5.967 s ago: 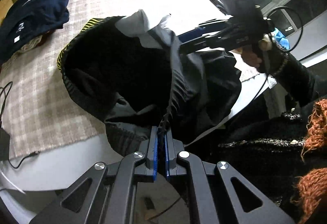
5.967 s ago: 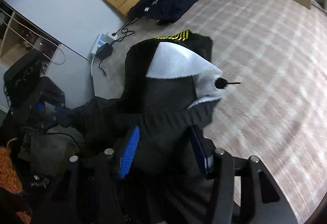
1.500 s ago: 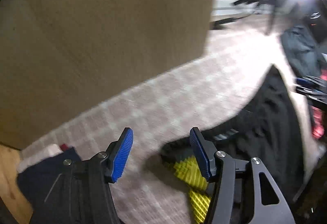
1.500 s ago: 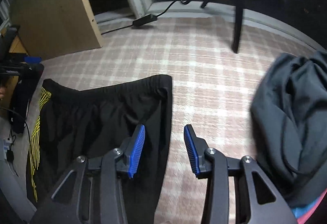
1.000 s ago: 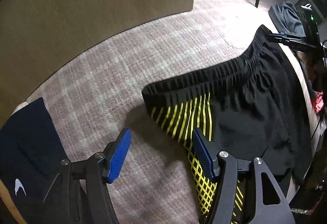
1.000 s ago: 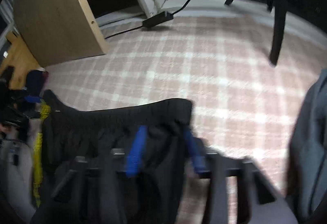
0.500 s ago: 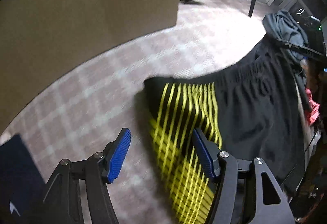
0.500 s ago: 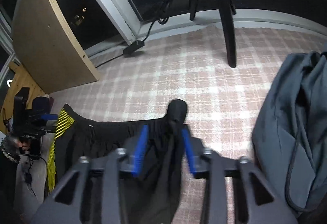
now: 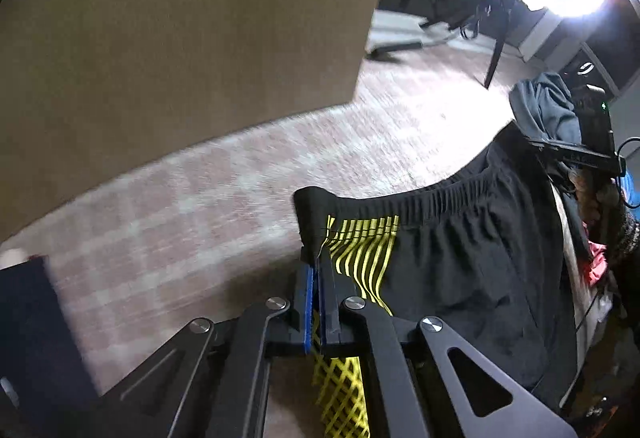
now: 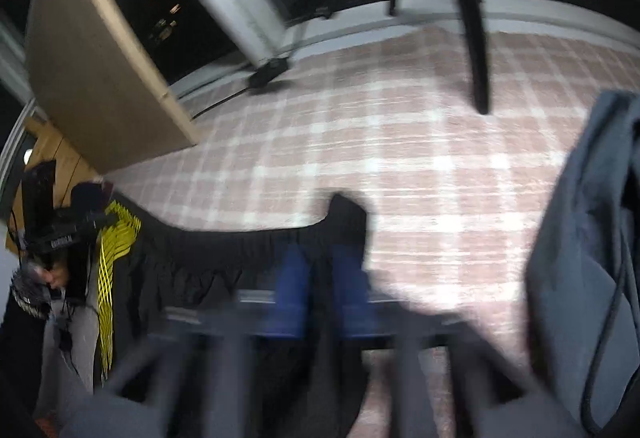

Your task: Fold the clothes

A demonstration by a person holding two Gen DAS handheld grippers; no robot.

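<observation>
Both the left gripper [image 9: 316, 270] and blurred right gripper [image 10: 320, 278] pinch the black shorts' [image 9: 452, 258] waistband corners

Plaid cloth [image 10: 420, 158], wooden board [image 9: 180, 30], tripod leg [image 10: 476, 38]

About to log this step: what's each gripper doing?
Left gripper: shut on the shorts.
Right gripper: shut on the shorts' other corner.

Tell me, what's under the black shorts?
The pink checked cloth shows around the shorts and runs under them. Anything else underneath is covered. Both grippers, left and right, pinch their waistband.
</observation>
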